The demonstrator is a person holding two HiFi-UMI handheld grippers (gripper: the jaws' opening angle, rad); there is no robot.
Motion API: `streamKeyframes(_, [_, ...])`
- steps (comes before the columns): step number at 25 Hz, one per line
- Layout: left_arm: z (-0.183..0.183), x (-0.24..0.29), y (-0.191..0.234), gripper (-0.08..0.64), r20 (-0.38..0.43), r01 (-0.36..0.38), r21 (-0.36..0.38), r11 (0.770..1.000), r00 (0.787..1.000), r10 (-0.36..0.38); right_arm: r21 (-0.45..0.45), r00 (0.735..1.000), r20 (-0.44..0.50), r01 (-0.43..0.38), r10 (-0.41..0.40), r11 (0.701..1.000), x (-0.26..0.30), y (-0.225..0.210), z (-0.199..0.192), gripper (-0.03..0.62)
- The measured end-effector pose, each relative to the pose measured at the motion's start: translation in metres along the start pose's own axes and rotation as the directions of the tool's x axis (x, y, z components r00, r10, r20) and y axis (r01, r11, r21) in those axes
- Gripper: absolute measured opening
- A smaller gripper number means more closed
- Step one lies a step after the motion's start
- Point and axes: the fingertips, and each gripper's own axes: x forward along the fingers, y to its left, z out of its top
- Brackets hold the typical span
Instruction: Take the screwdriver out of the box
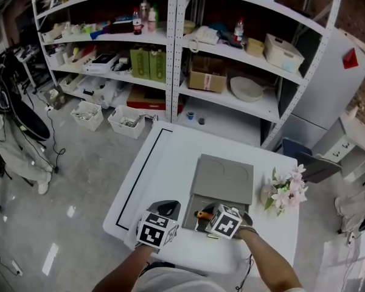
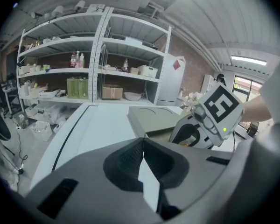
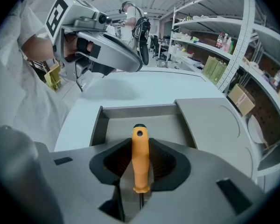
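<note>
An orange-handled screwdriver (image 3: 140, 157) lies between the pads of my right gripper (image 3: 139, 146), which is shut on its handle above the floor of the open grey box (image 3: 102, 120). In the head view the handle (image 1: 202, 213) pokes out left of the right gripper (image 1: 208, 221) at the box's near end (image 1: 192, 207). The box's lid (image 1: 224, 178) lies folded back flat on the far side. My left gripper (image 1: 167, 210) hovers over the white table just left of the box. Its jaws meet at the tips, nothing between them (image 2: 142, 141).
The white table (image 1: 170, 157) carries a black line near its left edge. A bunch of pale flowers (image 1: 286, 190) stands right of the box. White shelving (image 1: 176, 53) with boxes and bottles stands beyond the table, and bins sit on the floor at left.
</note>
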Motion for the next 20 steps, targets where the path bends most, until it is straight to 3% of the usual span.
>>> streamKeyframes(5, [0.002, -0.009, -0.005, 0.005, 0.017, -0.042, -0.01, 0.999, 0.999, 0.042, 0.032, 0.993, 0.111, 0.033, -0.037, 0.999, -0.018, -0.002, 0.009, 0.12])
streamKeyframes(10, [0.011, -0.016, -0.015, 0.005, 0.048, -0.069, -0.016, 0.998, 0.996, 0.069, 0.091, 0.967, 0.234, 0.081, -0.1, 0.993, -0.049, -0.006, 0.019, 0.118])
streamKeyframes(20, [0.022, -0.028, -0.047, 0.005, 0.1, -0.097, -0.001, 0.995, 0.99, 0.097, 0.241, 0.869, 0.42, 0.172, -0.262, 0.955, -0.119, -0.011, 0.019, 0.118])
